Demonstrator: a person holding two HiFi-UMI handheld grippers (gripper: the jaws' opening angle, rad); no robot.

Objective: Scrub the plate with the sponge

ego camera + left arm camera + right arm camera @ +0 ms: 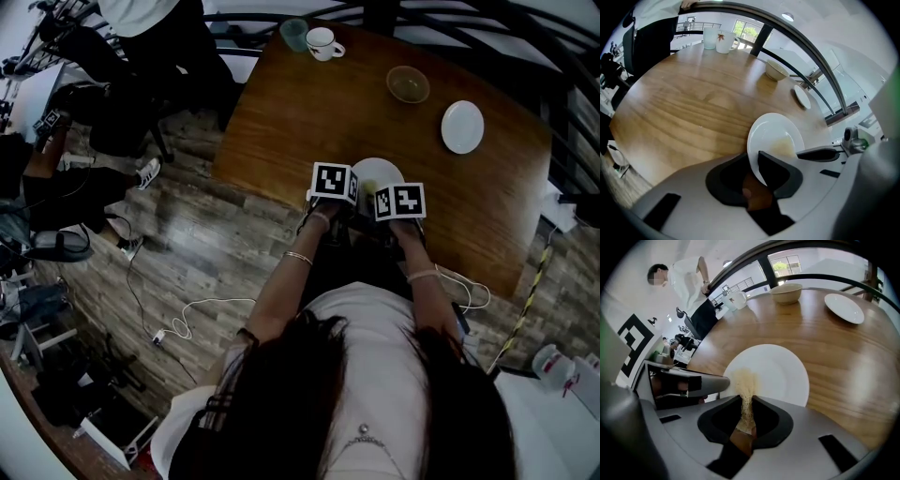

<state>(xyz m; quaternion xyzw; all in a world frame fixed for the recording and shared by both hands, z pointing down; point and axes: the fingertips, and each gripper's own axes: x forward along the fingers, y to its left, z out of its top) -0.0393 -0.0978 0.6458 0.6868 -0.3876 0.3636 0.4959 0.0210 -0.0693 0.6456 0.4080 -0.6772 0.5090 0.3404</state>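
A white plate (380, 172) is at the near edge of the wooden table (309, 112), between my two grippers. My left gripper (756, 157) is shut on the plate's (776, 136) near rim, which passes edge-on between its dark jaws. My right gripper (746, 401) is shut on a thin beige fibrous sponge (745, 385), whose frayed end lies against the plate's (780, 373) face. In the head view the left gripper (336, 184) and right gripper (398, 201) sit side by side over the plate, with a bit of the sponge (368, 187) between them.
Farther back on the table are a second white plate (462, 127), a tan bowl (408, 84), a white mug (323, 42) and a pale cup (293, 33). A person (155, 37) stands at the far left corner. A white cable (202, 309) lies on the floor.
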